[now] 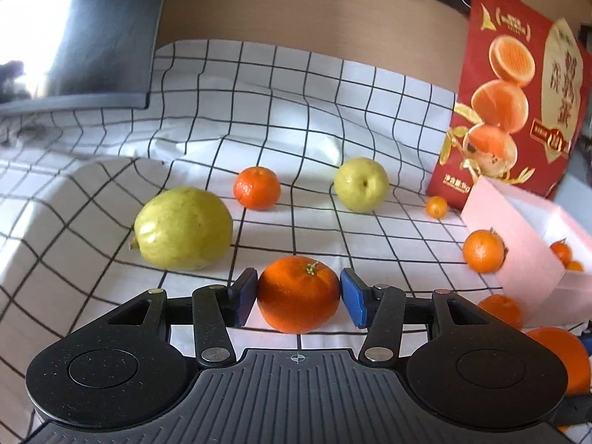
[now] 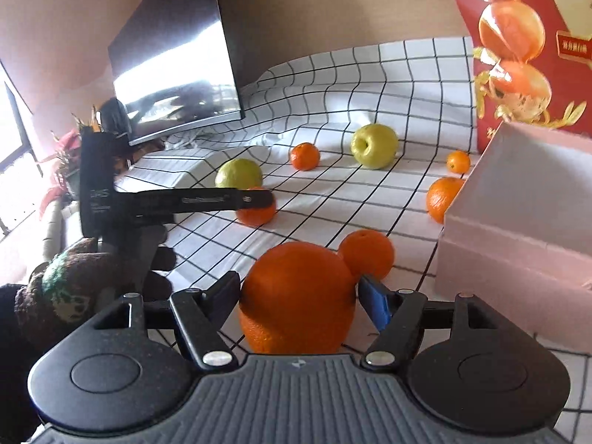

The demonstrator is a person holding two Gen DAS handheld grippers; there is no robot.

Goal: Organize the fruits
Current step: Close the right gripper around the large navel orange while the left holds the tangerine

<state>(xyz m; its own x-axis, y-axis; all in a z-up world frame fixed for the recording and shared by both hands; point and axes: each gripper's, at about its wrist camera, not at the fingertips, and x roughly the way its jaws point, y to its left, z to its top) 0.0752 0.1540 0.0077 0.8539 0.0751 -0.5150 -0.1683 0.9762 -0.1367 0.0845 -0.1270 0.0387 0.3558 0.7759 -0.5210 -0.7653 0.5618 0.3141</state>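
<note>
A mandarin (image 1: pixel 298 296) rests on the checked cloth (image 1: pixel 296 118) between the blue pads of my left gripper (image 1: pixel 299 292). The pads stand just off its sides, so the gripper is open. In the right wrist view that gripper's black finger (image 2: pixel 207 199) reaches across to the same mandarin (image 2: pixel 255 212). My right gripper (image 2: pixel 298 292) is open around a large orange (image 2: pixel 296 296), with a slim gap at the right pad. A pink box (image 1: pixel 518 244) at the right holds small oranges (image 1: pixel 560 251).
Loose on the cloth lie a yellow-green fruit (image 1: pixel 183 227), a mandarin (image 1: pixel 256 188), a green apple (image 1: pixel 360 184), a tiny orange (image 1: pixel 436 206) and oranges (image 1: pixel 483 251) by the box. A red bag (image 1: pixel 518 92) stands behind it; a monitor (image 2: pixel 177 55) stands at the left.
</note>
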